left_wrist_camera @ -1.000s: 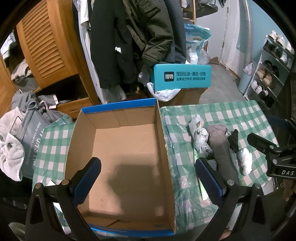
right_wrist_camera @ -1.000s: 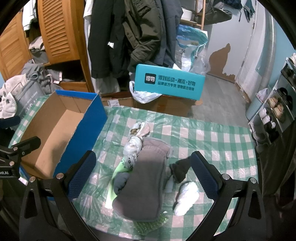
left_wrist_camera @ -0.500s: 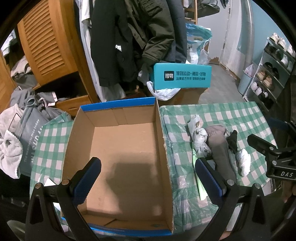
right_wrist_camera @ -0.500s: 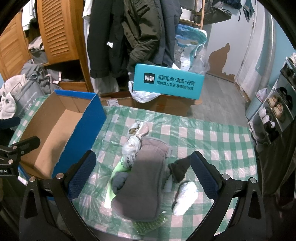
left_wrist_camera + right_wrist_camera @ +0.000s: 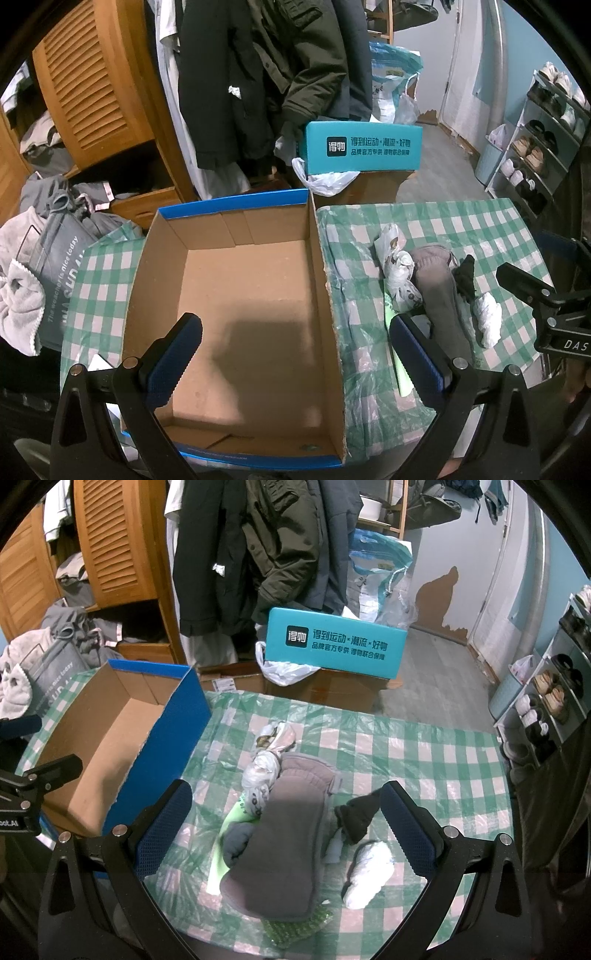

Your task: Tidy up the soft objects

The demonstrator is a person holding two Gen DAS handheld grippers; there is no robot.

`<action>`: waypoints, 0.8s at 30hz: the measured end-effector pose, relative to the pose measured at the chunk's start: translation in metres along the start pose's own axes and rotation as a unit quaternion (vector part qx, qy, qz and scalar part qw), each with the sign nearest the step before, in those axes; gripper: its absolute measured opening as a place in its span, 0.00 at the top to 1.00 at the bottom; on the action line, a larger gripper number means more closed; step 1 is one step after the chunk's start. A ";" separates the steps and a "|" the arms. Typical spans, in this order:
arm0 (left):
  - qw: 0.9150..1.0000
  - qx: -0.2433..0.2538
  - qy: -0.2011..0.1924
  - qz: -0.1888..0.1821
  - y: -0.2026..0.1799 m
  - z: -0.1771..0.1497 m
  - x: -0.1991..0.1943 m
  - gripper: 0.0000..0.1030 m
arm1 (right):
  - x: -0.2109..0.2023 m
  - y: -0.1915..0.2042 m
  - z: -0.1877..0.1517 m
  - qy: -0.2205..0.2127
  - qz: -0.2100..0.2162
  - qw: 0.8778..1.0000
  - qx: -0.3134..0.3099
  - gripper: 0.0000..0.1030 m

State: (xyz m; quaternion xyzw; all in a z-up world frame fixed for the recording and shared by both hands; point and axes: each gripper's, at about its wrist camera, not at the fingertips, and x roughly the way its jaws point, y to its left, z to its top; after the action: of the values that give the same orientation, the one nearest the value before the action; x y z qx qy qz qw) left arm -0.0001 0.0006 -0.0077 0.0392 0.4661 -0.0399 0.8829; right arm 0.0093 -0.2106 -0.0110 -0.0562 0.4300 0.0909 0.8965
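Left gripper (image 5: 295, 350) hovering with its blue-padded fingers (image 5: 177, 354) spread wide and gripping nothing, hanging above the open brown cardboard box with blue outer walls (image 5: 240, 295), its floor lying bare. Sitting on the green-and-white checked plastic tablecloth (image 5: 424, 221), box at left, heap of soft things just beside its right wall: a long grey padded fabric piece (image 5: 443, 295), a white patterned crumpled cloth (image 5: 397, 266) touching its left edge, a small black fabric piece (image 5: 466, 277) touching its right, a white rolled bundle (image 5: 487, 321) lying near the black piece. Right gripper showing partly at the right edge (image 5: 535, 295). Beyond the table, a teal printed carton (image 5: 364, 147) resting on a brown box, dark coats (image 5: 258, 554) hanging behind. Moving to the right wrist view: right gripper (image 5: 284, 823) hanging directly over the heap, jaws gaping fully and clasping nothing. Grey padded piece (image 5: 284, 830) lying lengthwise between the fingers, a dark blue-grey rolled sock (image 5: 236, 843) tucked against its left side on a light green flat sheet (image 5: 225, 834), patterned cloth (image 5: 266, 760) at its far end, black piece (image 5: 358, 816) and white bundle (image 5: 365, 875) lying to its right. Blue-walled box (image 5: 173, 738) standing at left, apart from the heap. Part of the left gripper peeking in at the left edge (image 5: 37, 779).
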 end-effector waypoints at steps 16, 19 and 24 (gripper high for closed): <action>1.000 -0.001 0.004 -0.007 0.000 0.001 0.003 0.00 | -0.001 -0.003 0.000 0.001 -0.001 1.000 0.000 0.02; 1.000 -0.001 0.008 -0.007 -0.001 0.001 0.004 0.00 | -0.001 -0.003 0.000 0.001 0.000 1.000 0.000 0.02; 1.000 0.002 0.010 -0.009 -0.004 0.002 0.005 0.00 | -0.001 -0.004 0.000 0.000 -0.001 1.000 0.000 0.02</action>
State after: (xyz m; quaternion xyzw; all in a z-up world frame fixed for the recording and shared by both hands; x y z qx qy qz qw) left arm 0.0040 -0.0036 -0.0110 0.0370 0.4749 -0.0479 0.8780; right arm 0.0093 -0.2148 -0.0102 -0.0570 0.4302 0.0903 0.8964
